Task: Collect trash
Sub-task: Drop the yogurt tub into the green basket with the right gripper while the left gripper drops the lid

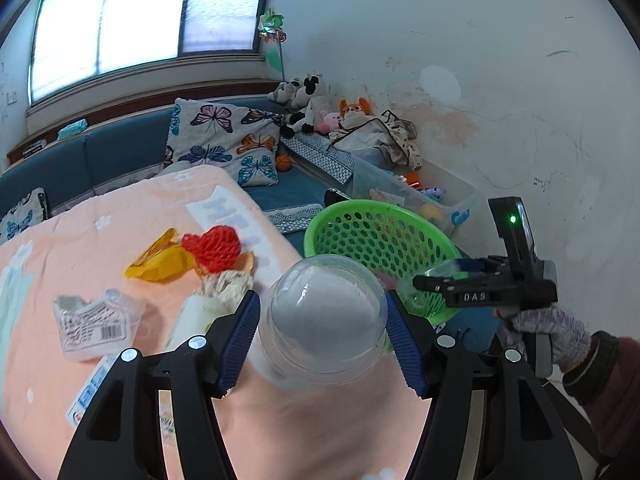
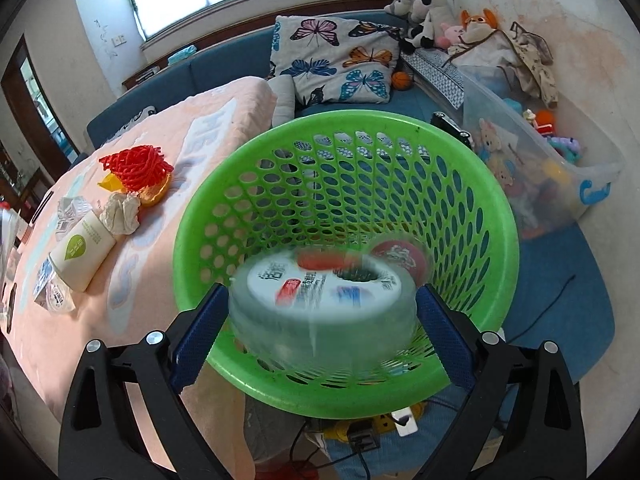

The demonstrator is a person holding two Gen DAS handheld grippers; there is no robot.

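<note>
Nearest: left gripper [image 1: 322, 296], blue pads clenched on both sides of a clear plastic cup [image 1: 322, 320], base toward the lens. Cup held over the peach tablecloth [image 1: 100, 240], short of the green basket [image 1: 360, 232].

Right gripper [image 2: 322, 288] spread wide above the basket mouth. Round clear container [image 2: 320, 312] between the pads but blurred against sharp fingers, with a gap on each side. Reads as released and dropping, not gripped.

Risks from here:
- Container close to the near rim. Possible clip and bounce out onto the power strip [image 2: 360, 436] and cables below.
- Smooth, thin cup wall. Possible slip under a light squeeze, or crushing and popping out under a hard one.
- Both grippers heading for the same basket mouth. Possible finger clash without right-side clearance first.
- Lightweight basket, support not visible. Possible tip or shove from a knock on the rim.

Left on the cloth: red net [image 1: 212, 248], yellow wrapper [image 1: 160, 264], crumpled paper [image 2: 120, 214], white bottle [image 2: 82, 250].
</note>
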